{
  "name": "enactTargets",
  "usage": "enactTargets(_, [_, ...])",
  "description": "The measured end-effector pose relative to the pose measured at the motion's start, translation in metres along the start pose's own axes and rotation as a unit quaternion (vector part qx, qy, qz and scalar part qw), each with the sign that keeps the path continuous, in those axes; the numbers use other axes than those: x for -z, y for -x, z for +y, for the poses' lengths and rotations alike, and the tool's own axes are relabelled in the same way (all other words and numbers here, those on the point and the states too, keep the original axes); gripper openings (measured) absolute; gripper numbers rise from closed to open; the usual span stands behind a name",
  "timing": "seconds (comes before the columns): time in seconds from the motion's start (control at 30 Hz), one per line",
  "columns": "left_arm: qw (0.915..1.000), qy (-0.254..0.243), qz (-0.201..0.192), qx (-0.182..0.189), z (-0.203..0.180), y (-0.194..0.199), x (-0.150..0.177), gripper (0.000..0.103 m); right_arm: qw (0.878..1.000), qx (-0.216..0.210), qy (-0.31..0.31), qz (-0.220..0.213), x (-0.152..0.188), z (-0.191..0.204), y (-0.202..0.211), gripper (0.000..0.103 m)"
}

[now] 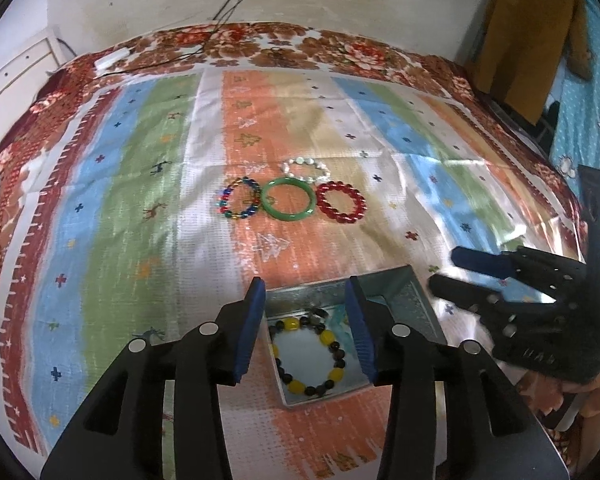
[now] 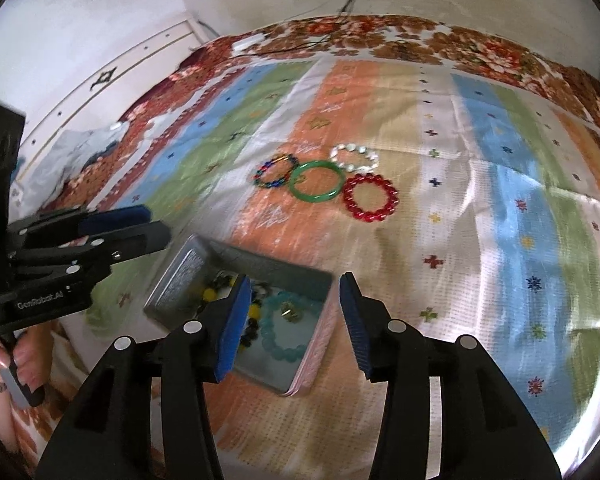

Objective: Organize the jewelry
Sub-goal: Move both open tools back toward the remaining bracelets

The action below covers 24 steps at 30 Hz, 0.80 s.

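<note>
Left gripper (image 1: 306, 324): blue-padded jaws spread, nothing pinched, hovering over shallow rectangular metal tin (image 1: 416, 300). Right gripper (image 2: 294, 322): jaws spread, empty, above same tin's right side. Inside tin: yellow-and-black beaded bracelet (image 1: 308, 354), pale turquoise beaded bracelet (image 2: 288, 338). Farther out on striped orange-blue-green cloth (image 1: 120, 200), clustered: multicoloured bead bracelet (image 1: 239, 199), green jade-like bangle (image 1: 287, 199), red bead bracelet (image 1: 341, 203), white pearl bracelet (image 1: 305, 169) just behind bangle.

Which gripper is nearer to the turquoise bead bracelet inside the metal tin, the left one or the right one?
Right. The right gripper hangs open directly over the turquoise bracelet in the tin. The left gripper is open over the yellow and black bracelet, beside it.
</note>
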<state>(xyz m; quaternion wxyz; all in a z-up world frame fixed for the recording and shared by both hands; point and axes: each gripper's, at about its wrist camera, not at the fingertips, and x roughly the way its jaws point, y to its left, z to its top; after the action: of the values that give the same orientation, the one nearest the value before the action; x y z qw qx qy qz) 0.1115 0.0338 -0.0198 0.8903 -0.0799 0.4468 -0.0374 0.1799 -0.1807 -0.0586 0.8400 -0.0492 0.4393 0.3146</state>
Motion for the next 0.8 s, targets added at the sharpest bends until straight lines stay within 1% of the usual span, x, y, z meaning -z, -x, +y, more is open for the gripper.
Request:
enactTargets(0.03, [1.0, 0.005, -0.001, -0.005, 0.003, 0.0, -0.001, 0.043, 1.0, 0.003, -0.004, -0.001, -0.001, -0.002, 0.0, 0.047])
enactTargets(0.1, [0.9997, 0.01, -0.006, -0.02, 0.008, -0.001, -0.004, 0.049, 1.0, 0.011, -0.011, -0.005, -0.004, -0.007, -0.001, 0.048])
enactTargets(0.13, [0.9996, 0.01, -0.008, -0.026, 0.009, -0.001, -0.006, 0.049, 1.0, 0.017, -0.014, -0.007, -0.006, -0.01, -0.002, 0.049])
enactTargets(0.17, [0.9993, 0.01, -0.013, -0.034, 0.011, -0.002, -0.009, 0.049, 1.0, 0.022, -0.015, -0.007, -0.007, -0.012, -0.003, 0.049])
enactTargets(0.3, [0.9986, 0.009, -0.02, -0.048, 0.018, -0.006, -0.019, 0.05, 0.999, 0.042, -0.021, -0.006, -0.011, -0.018, -0.008, 0.049])
enactTargets(0.47, [0.9973, 0.007, -0.021, -0.07, 0.027, -0.017, -0.035, 0.051, 0.998, 0.068, -0.016, -0.011, -0.025, -0.025, -0.017, 0.049])
enactTargets(0.63, [0.9968, -0.001, -0.014, -0.078, 0.027, -0.027, -0.042, 0.052, 0.997, 0.08, -0.014, -0.014, -0.038, -0.031, -0.025, 0.049])
enactTargets(0.8, [0.9967, -0.002, -0.015, -0.08, 0.028, -0.033, -0.052, 0.053, 0.994, 0.106, 0.008, -0.02, -0.05, -0.031, -0.033, 0.049])
